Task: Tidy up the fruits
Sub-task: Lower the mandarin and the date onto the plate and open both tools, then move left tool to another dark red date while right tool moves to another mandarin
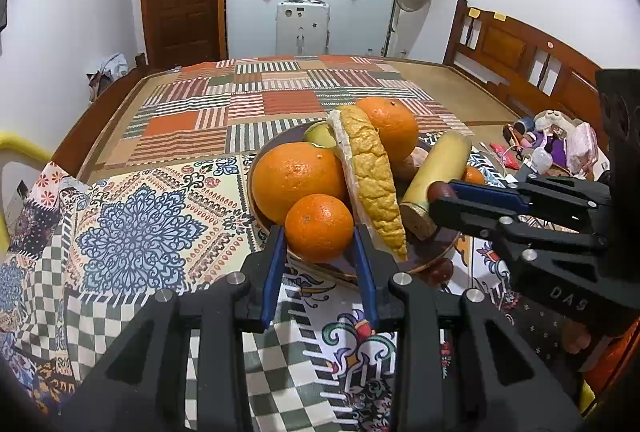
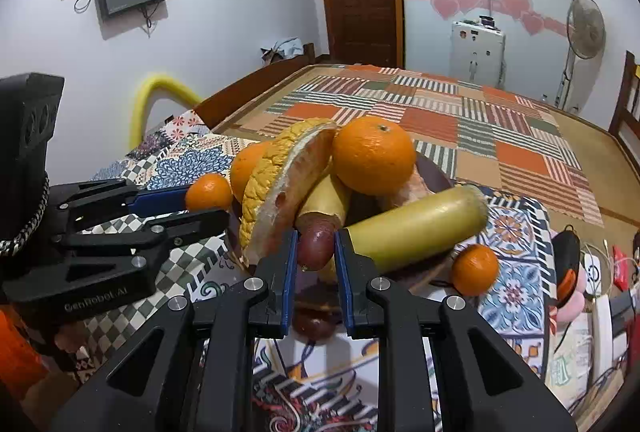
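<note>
So the fruit is piled in a brown bowl [image 1: 436, 256] sitting on a patterned cloth [image 1: 140, 232] on the bed, near the bed's front edge. The left gripper [image 1: 320, 232] has its fingers narrowed around a small orange [image 1: 319, 228] at the bowl's near rim, blue pads pressing on both sides. Behind it sits a big orange [image 1: 296, 179], with a bumpy yellow wedge of peel [image 1: 376, 187] leaning against it and another orange [image 1: 392, 127] at the back. The right gripper [image 2: 316, 244] has its fingers nearly together, pinching a dark reddish-brown fruit [image 2: 316, 242] over the bowl's front edge. A long yellow-green stalk piece [image 2: 420, 224] lies just beside that gripper's right finger, and one more little orange [image 2: 475, 269] sits on the cloth outside the bowl.
</note>
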### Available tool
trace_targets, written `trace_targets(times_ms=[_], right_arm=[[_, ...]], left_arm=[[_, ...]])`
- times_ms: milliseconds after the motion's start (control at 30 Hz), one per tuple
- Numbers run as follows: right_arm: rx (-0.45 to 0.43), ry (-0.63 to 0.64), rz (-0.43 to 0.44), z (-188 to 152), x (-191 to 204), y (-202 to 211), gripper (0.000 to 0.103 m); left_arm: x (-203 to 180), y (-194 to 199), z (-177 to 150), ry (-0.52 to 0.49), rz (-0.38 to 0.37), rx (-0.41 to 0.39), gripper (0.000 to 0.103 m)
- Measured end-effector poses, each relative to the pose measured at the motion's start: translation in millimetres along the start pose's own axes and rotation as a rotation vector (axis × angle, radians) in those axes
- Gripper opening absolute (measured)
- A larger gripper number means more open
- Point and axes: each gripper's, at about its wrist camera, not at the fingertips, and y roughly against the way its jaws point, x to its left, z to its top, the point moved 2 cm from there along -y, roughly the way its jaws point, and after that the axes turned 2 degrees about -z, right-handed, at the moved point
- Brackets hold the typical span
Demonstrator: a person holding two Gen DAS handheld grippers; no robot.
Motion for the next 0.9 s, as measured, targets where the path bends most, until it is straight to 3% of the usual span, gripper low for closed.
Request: trace_targets(times_ms=[667, 900], right_arm=[[0.02, 0.061, 0.006, 4, 8, -12, 0.019], [-0.004, 0.05, -0.004, 6, 1, 1, 0.027]], left_arm=[[1, -10, 1, -0.014, 0.017, 0.011, 0.036], [1, 1, 2, -0.022, 0.026, -0.008, 0.036]])
